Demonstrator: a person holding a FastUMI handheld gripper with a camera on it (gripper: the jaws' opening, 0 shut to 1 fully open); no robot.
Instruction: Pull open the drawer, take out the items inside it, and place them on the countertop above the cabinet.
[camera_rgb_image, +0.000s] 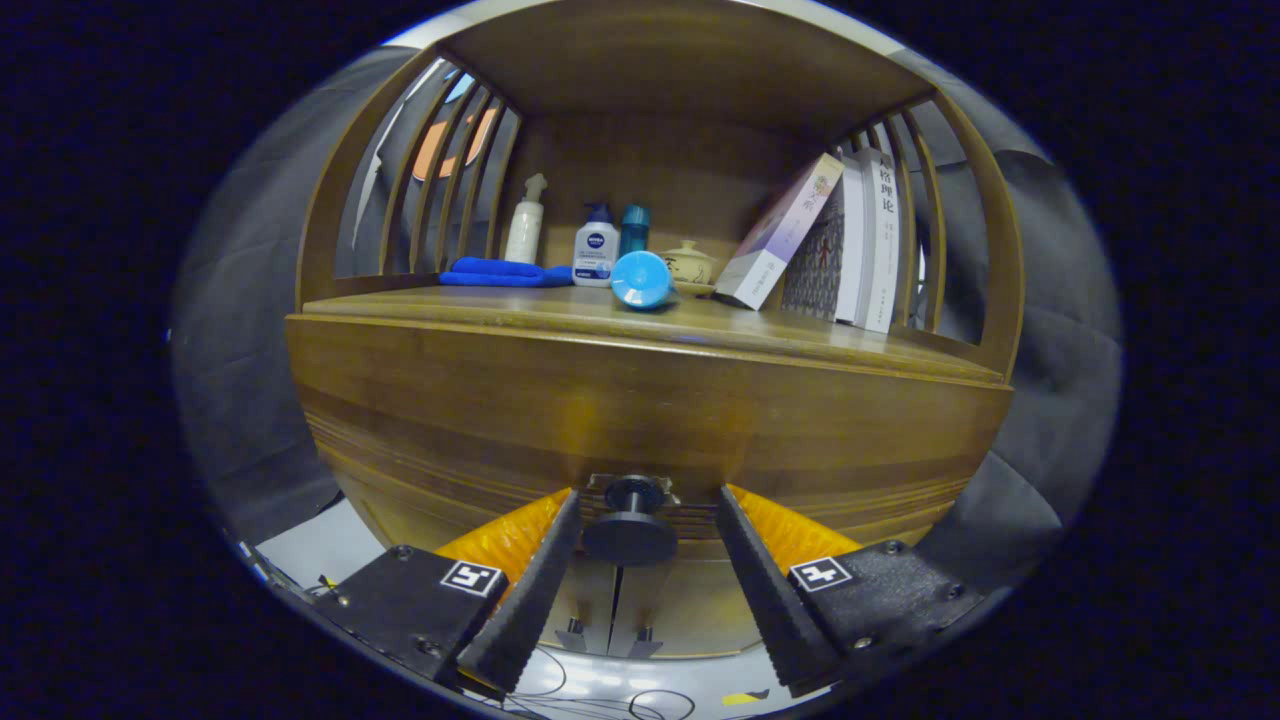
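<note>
Spread wide, the claw (648, 545) brackets the knob (631, 520) low in the frame without touching it, apparently lined up to clamp and pull the shut drawer (640, 420) beneath the cluttered counter (820, 340).

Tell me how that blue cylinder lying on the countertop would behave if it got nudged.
The blue cylinder lies on its side with a round end facing out, so it would probably roll. Its surface looks smooth, perhaps slippery. The bottle and teapot close beside it might stop it. The gripper, jaws open, flanks the knob.
</note>
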